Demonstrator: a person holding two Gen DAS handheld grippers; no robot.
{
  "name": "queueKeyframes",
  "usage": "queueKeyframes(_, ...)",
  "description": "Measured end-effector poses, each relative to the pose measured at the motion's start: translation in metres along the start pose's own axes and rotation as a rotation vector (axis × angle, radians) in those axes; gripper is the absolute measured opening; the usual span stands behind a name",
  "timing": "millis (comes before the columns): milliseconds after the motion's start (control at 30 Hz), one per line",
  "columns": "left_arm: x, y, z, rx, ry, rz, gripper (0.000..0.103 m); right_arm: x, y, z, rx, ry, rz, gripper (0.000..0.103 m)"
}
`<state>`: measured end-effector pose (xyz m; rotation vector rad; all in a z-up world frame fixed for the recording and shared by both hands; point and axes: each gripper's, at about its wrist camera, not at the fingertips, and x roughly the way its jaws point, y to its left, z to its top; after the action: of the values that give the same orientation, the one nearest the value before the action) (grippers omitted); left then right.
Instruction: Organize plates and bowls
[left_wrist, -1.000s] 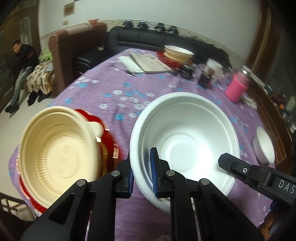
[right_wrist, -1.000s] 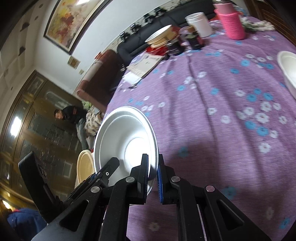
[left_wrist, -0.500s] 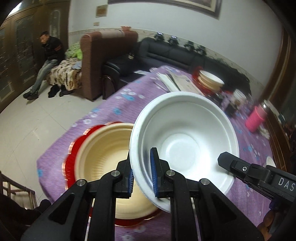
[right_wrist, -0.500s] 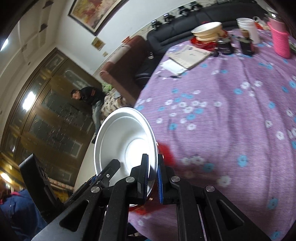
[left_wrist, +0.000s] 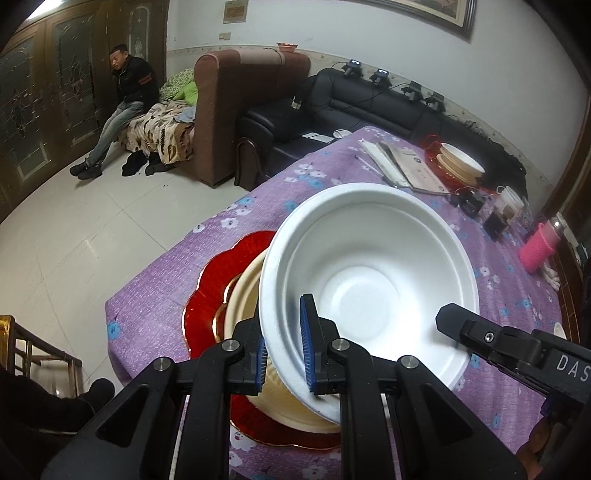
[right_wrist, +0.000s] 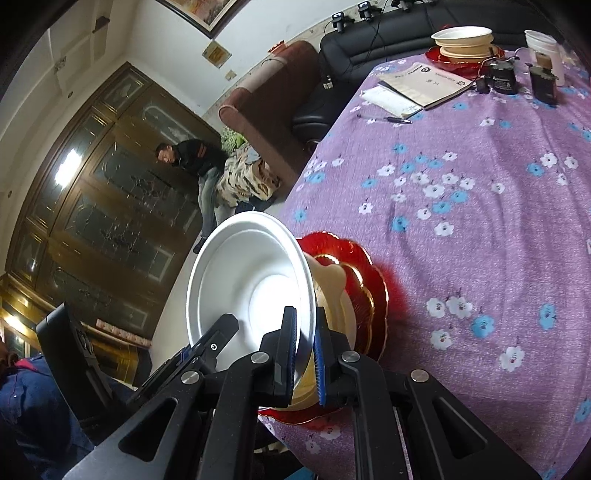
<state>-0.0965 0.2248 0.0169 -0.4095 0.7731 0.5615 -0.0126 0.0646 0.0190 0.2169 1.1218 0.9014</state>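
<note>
The left gripper (left_wrist: 283, 356) is clamped on the near rim of the white foam bowl (left_wrist: 364, 291). The right gripper (right_wrist: 304, 345) pinches its opposite rim. The empty bowl hangs tilted over a cream bowl (left_wrist: 243, 295) on a red plate (left_wrist: 210, 280).

Foam bowl (left_wrist: 369, 280) over, maybe inside, bowl (left_wrist: 243, 295) on plate (left_wrist: 207, 295)

A home living room: a brown armchair (left_wrist: 236, 110) and black leather sofa (left_wrist: 369, 107) line the far wall beneath a framed painting (left_wrist: 424, 11), dark wooden cabinets (left_wrist: 48, 92) stand far left, and a flowered purple cloth (right_wrist: 461, 184) covers what appears to be a dining counter.
</note>
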Motion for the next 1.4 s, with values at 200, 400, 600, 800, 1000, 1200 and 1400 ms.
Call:
queueKeyframes(200,0.006,0.004,-0.003,-0.006,0.017,0.008,0.014,0.008,0.003,-0.003,-0.010,0.018,-0.013,0.008)
queueKeyframes(400,0.012,0.009,-0.006,-0.012,0.037,0.012,0.014,0.016,0.004,-0.003,-0.016,0.033,-0.034,0.008)
queueKeyframes(600,0.017,0.012,-0.007,-0.018,0.051,0.013,0.014,0.022,0.005,-0.004,-0.029,0.042,-0.056,0.008)
queueKeyframes(800,0.019,0.012,-0.006,-0.021,0.052,0.014,0.014,0.025,0.008,-0.004,-0.050,0.036,-0.078,0.008)
queueKeyframes(1000,0.016,0.011,-0.006,-0.021,0.041,0.012,0.014,0.023,0.012,-0.005,-0.064,0.030,-0.081,0.008)
queueKeyframes(1200,0.014,0.011,-0.006,-0.018,0.037,0.017,0.015,0.019,0.015,-0.004,-0.071,0.025,-0.080,0.008)
queueKeyframes(1400,0.014,0.011,-0.008,-0.015,0.043,0.019,0.015,0.022,0.011,-0.005,-0.068,0.030,-0.084,0.009)
